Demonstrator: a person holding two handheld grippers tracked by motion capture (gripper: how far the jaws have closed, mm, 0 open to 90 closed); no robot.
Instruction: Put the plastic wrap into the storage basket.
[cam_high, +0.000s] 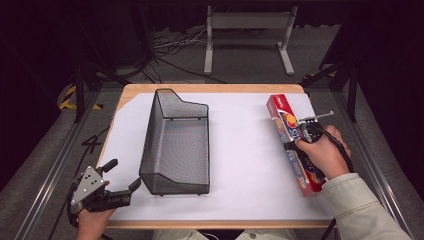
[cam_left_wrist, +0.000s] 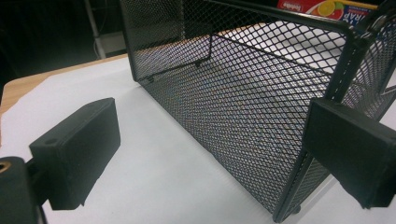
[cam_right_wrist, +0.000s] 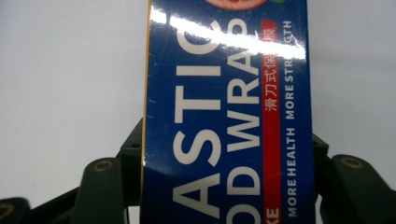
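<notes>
A long blue and red plastic wrap box (cam_high: 280, 112) lies lengthwise on the right side of the white sheet (cam_high: 240, 150). My right gripper (cam_high: 301, 138) comes down on its middle, shut on the box. In the right gripper view the box (cam_right_wrist: 224, 93) runs between both black jaws, which press its two long sides. A black wire mesh basket (cam_high: 175, 145) stands left of centre. My left gripper (cam_high: 122, 175) rests open at the basket's near left corner, nothing held. In the left gripper view the basket wall (cam_left_wrist: 243, 93) stands just ahead of the open jaws.
The white sheet covers a wooden table (cam_high: 210, 88) whose edge shows at the back. Bare sheet lies between basket and box. Beyond the table stand a white metal frame (cam_high: 247, 30) and floor cables. The box's top (cam_left_wrist: 327, 7) peeks over the basket rim.
</notes>
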